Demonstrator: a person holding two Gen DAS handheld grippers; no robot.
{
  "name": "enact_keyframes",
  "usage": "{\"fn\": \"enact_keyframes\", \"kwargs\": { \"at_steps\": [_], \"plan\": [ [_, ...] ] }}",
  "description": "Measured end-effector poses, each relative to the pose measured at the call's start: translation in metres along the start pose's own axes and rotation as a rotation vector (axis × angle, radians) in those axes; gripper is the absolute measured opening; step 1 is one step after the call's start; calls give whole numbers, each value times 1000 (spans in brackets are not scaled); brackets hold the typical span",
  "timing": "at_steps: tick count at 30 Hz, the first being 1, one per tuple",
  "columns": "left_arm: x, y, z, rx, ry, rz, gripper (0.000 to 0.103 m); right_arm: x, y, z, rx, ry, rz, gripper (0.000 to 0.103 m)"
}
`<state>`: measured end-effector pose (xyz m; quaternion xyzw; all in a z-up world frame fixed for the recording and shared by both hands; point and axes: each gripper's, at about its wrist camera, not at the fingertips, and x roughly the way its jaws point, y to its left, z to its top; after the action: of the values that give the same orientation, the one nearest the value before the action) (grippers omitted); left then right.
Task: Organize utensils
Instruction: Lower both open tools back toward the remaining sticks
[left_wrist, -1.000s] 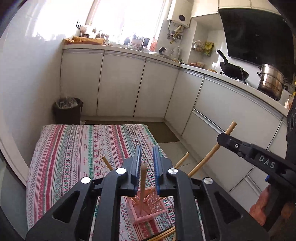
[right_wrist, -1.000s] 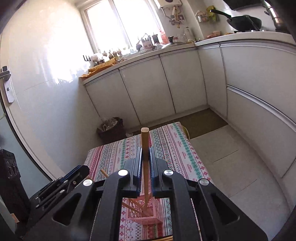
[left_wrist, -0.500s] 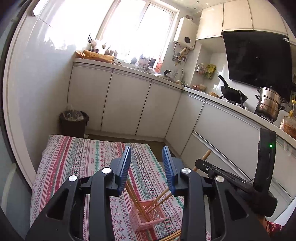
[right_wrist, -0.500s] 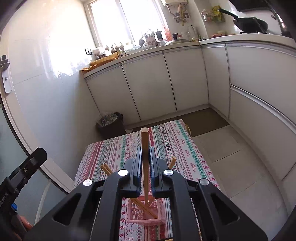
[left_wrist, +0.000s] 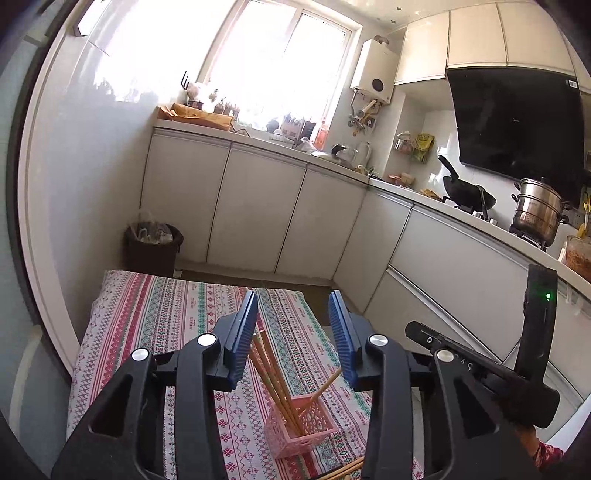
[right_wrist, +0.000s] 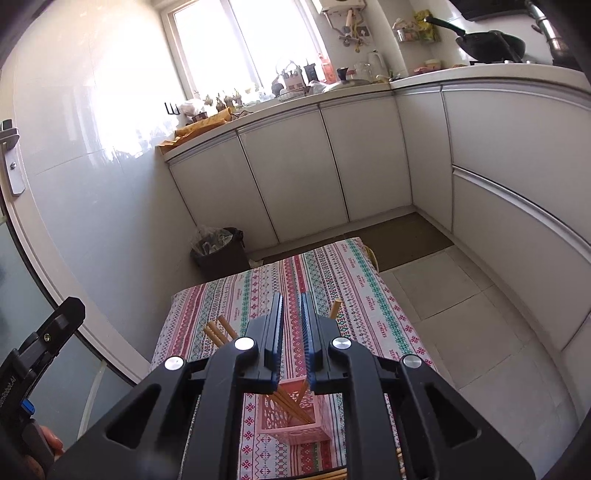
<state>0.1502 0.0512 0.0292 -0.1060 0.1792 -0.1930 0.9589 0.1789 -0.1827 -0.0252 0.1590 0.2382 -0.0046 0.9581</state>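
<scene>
While both grippers hover above it, the pink basket (left_wrist: 302, 424) stands on the striped tablecloth (left_wrist: 155, 321) with chopsticks (left_wrist: 273, 380) leaning inside.

Left gripper (left_wrist: 293, 332) has its blue pads spread wide, holding nothing. Right gripper (right_wrist: 291, 332) shows a narrow gap between its pads, also holding nothing. More loose chopsticks (left_wrist: 341, 470) lie on the cloth beside the basket at the near edge.

Blown-out window (left_wrist: 280, 70) glare; fisheye-warped edges

Loose chopsticks (left_wrist: 341, 472) cut off below
</scene>
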Motion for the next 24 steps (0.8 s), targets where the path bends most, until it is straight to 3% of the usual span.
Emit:
{"fn": "enact_keyframes", "kwargs": {
  "at_steps": [2,5,9,11,12,13,16,24],
  "plan": [
    [-3,-3,-1,11,0,-3,43,-8,-4,-3,13,-7,3,16],
    [-5,-7,-4,34,14,-12,48,-19,-13,-7,34,-23,5,31],
    [-3,-20,-13,86,53,-29,65,-34,-23,-15,57,-44,-7,47],
    [-1,-29,-21,126,90,-37,80,-44,-31,-23,79,-61,-19,66],
    [0,-34,-26,151,113,-47,87,-50,-37,-28,93,-75,-31,84],
    [1,-39,-32,177,140,-61,92,-57,-43,-35,111,-98,-50,92],
    [9,-52,-57,259,251,-95,95,-73,-66,-55,122,-112,-126,92],
    [38,-76,-136,379,573,-189,96,-87,-144,-114,141,25,-286,94]
  ]
}}
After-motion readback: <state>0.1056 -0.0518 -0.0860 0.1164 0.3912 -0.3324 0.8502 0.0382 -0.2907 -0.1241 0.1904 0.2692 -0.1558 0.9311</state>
